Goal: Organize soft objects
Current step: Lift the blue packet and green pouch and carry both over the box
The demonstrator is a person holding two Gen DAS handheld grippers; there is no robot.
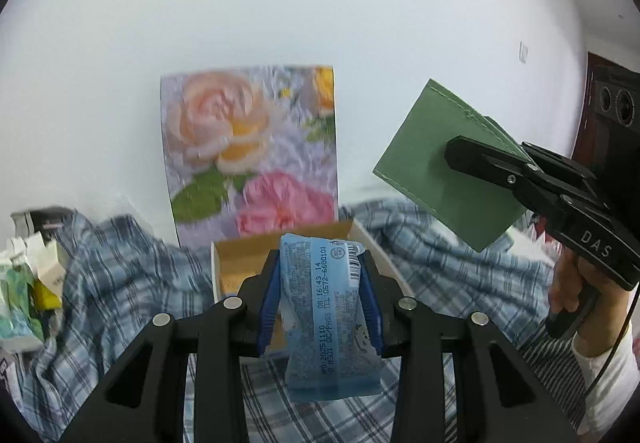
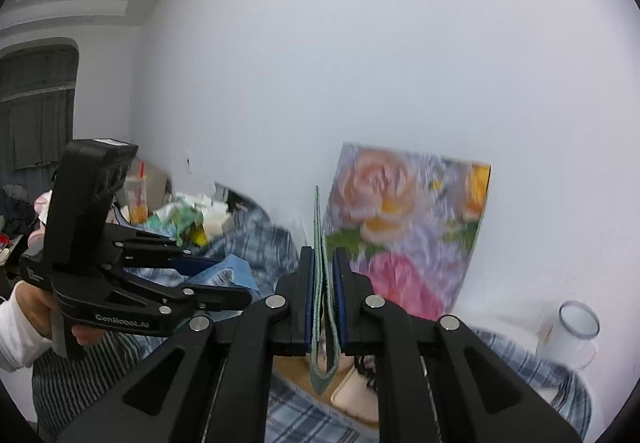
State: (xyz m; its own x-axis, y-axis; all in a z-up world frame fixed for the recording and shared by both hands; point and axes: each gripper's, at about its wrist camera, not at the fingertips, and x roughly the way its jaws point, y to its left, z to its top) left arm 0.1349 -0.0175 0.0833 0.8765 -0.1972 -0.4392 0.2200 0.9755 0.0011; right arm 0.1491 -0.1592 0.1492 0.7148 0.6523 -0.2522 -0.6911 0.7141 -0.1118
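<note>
My left gripper (image 1: 320,287) is shut on a light blue tissue pack (image 1: 328,307) with printed text, held above an open cardboard box (image 1: 240,255). My right gripper (image 2: 323,283) is shut on a folded green felt pouch (image 2: 320,243), seen edge-on in the right wrist view. In the left wrist view the green pouch (image 1: 432,163) shows flat, raised at the right, above and to the right of the box. The left gripper (image 2: 224,283) with the blue pack (image 2: 228,271) shows at the left of the right wrist view.
A blue plaid cloth (image 1: 120,275) covers the surface. A floral painting (image 1: 252,151) leans on the white wall behind the box. Crumpled packets (image 1: 28,283) lie at the left. A clear mug (image 2: 576,331) stands at the right.
</note>
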